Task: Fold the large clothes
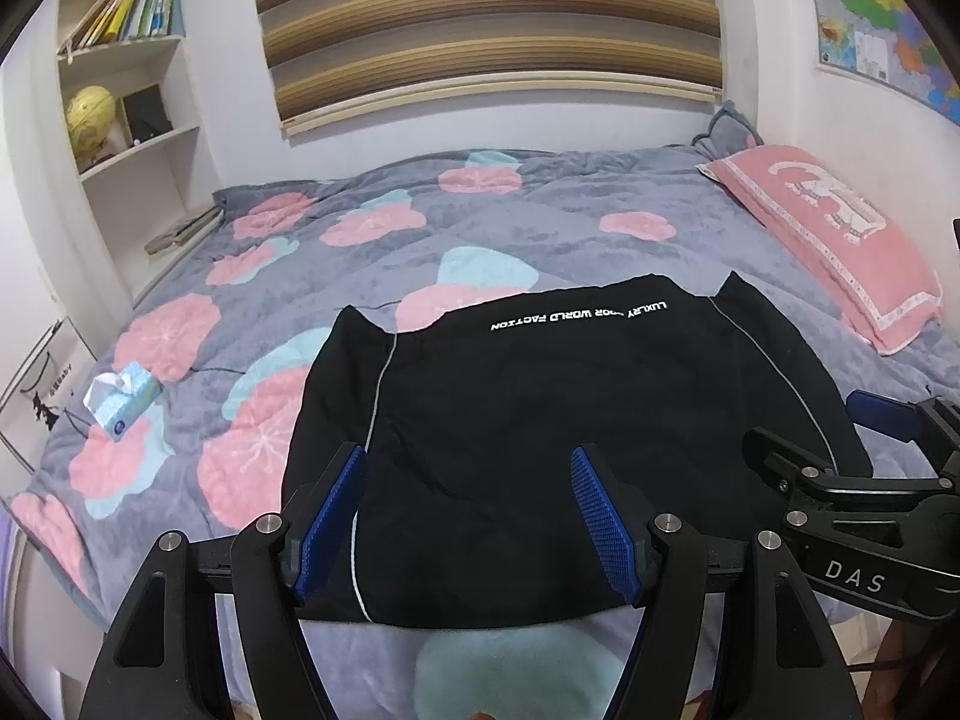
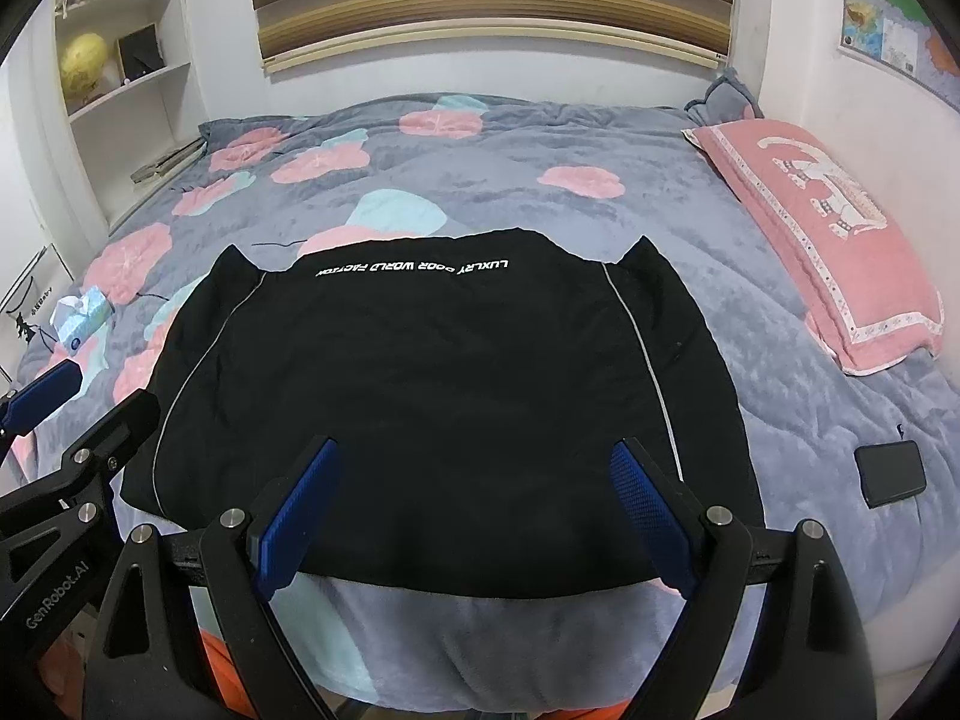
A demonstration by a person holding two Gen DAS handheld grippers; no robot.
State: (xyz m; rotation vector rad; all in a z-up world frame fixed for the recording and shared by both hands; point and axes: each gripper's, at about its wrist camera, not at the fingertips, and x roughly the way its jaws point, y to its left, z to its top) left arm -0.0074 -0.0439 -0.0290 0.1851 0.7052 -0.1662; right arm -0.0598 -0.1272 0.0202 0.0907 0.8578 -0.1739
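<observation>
The near hem of the black garment (image 2: 432, 408) is partly blocked by both grippers, so I can't tell if its edge lies straight. No sleeves or collar show; whatever is tucked under stays hidden. The white lettering along its far edge reads upside down and one word is too smudged to make out. Something orange sits at the bottom of the right wrist view, cut off, can't say what it is.

Garment lies flat on the bed (image 2: 600, 138), near its front edge, roughly centred.

Left gripper (image 1: 468, 516) hangs over the garment's near left part, tilted down, blue pads spread with nothing between them but air. Right gripper (image 2: 474, 510) hovers over the garment's near hem, also tilted down, pads spread even wider, pinching nothing. Neither visibly touches the cloth.

Right of the garment, a small dark flat thing (image 2: 890, 474) rests on the bed, maybe a phone, hard to tell. Left of it is a tissue box (image 1: 123, 399) with a tissue poking out. Further right, a pink pillow (image 2: 822, 240) against the wall.

Beyond the garment on the left, shelves (image 1: 129, 138) hold books, a yellow globe (image 1: 90, 117) and a dark square item. Striped blinds (image 1: 486, 24) behind the bed; a map (image 1: 882, 12) cut off top right.
</observation>
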